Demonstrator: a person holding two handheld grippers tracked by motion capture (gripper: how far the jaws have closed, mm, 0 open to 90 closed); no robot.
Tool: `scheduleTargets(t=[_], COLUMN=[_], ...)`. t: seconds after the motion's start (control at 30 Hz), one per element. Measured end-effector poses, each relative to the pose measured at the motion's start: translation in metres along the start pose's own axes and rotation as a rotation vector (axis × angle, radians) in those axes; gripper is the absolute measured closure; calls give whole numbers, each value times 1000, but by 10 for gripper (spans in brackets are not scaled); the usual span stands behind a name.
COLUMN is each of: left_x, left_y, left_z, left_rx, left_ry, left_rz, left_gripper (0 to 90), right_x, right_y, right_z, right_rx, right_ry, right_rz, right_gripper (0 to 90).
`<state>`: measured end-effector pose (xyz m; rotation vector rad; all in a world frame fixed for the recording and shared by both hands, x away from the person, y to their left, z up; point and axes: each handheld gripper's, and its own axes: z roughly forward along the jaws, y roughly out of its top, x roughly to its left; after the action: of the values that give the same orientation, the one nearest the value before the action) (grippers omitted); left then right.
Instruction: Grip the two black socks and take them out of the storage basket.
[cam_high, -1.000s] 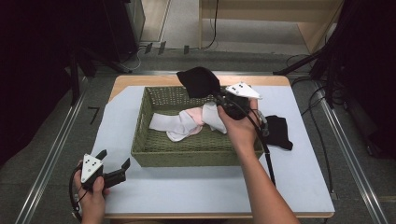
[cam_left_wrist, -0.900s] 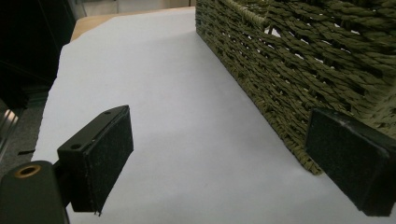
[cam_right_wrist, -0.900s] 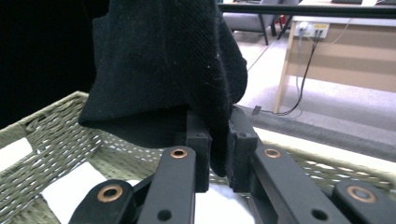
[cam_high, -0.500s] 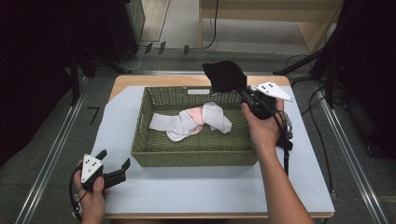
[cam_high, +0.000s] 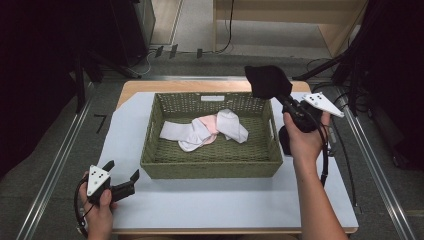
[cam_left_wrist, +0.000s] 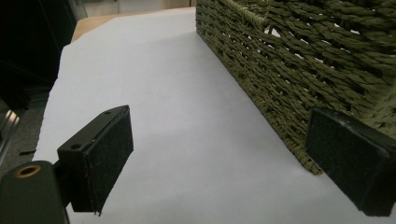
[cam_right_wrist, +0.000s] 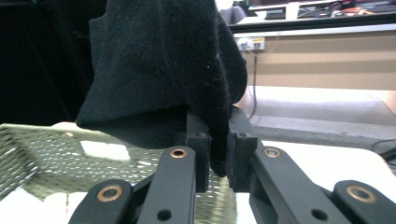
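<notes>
Two grippers are at work. At about one o'clock above the basket (cam_high: 210, 165), the right gripper (cam_high: 285, 100) pinches a black sock (cam_high: 266, 81) between its jaws, lifted clear over the far right corner. At seven o'clock the left gripper (cam_high: 122, 175) rests on the white sheet (cam_high: 210, 205), jaws spread, just beside the basket. Pale socks (cam_high: 205, 131) lie inside.

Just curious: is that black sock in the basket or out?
Out. The right gripper holds the black sock above the basket's far corner.
</notes>
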<state>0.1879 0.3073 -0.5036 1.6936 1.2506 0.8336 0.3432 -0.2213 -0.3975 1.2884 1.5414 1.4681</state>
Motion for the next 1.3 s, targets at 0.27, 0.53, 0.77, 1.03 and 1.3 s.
scheduleTargets(t=[0.27,0.53,0.77,1.03,1.3], left_x=[0,0,0,-1,-1], left_y=[0,0,0,0,0], left_z=[0,0,0,0,0], left_rx=[5,4,3,3,1], left_ry=[0,2,3,4,4], left_rz=[5,6,6,7,7], left_gripper=[92,92,92,92,92], right_x=[-26,-47,-63,-79,-92], right_y=[-7,-19,-30,-48,-74], right_z=[-11,-20,-27,-31,-30], right_rx=[1,12,21,57,97], right_ry=[-53,-93,-128,-167,-193], right_rz=[24,64,85,109,127], right_gripper=[834,834,833,833,833])
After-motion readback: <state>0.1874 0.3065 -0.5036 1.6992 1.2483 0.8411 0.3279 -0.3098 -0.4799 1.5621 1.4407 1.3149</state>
